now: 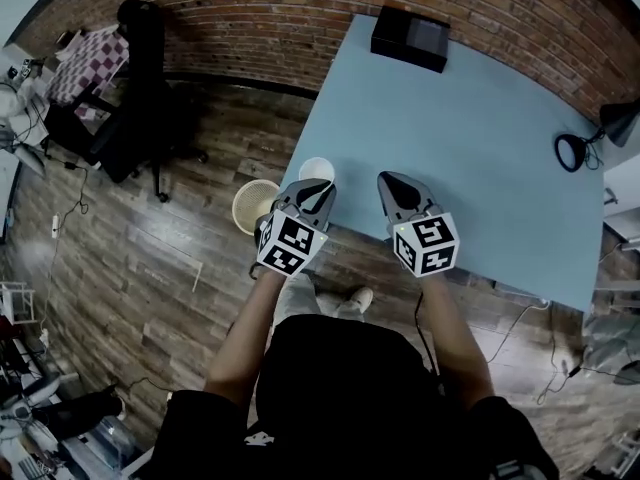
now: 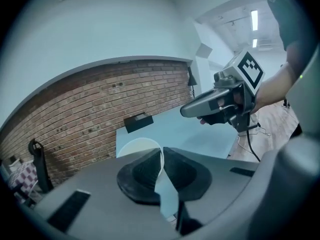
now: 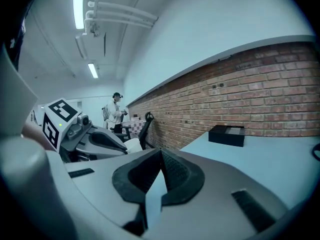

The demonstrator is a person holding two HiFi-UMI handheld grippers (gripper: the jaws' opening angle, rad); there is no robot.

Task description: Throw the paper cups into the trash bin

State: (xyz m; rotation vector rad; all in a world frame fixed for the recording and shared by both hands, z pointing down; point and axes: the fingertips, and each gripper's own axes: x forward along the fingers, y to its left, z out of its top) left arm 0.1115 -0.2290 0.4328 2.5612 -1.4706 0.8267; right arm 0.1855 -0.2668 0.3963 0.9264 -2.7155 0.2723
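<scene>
A white paper cup (image 1: pixel 316 169) sits at the near left corner of the light blue table (image 1: pixel 480 148). My left gripper (image 1: pixel 317 194) is shut on the cup's near wall. In the left gripper view the cup's rim (image 2: pixel 137 145) shows just past the jaws of the left gripper (image 2: pixel 161 156), its thin wall pinched between the pads. My right gripper (image 1: pixel 393 184) hovers shut and empty over the table's front edge, to the right of the cup. A cream trash bin (image 1: pixel 254 206) stands on the floor, left of the table corner and just below the cup.
A black box (image 1: pixel 410 38) lies at the table's far edge by the brick wall. A black desk lamp (image 1: pixel 577 151) sits at the right. An office chair (image 1: pixel 140 88) stands on the wooden floor far left. A person (image 3: pixel 115 113) stands in the distance.
</scene>
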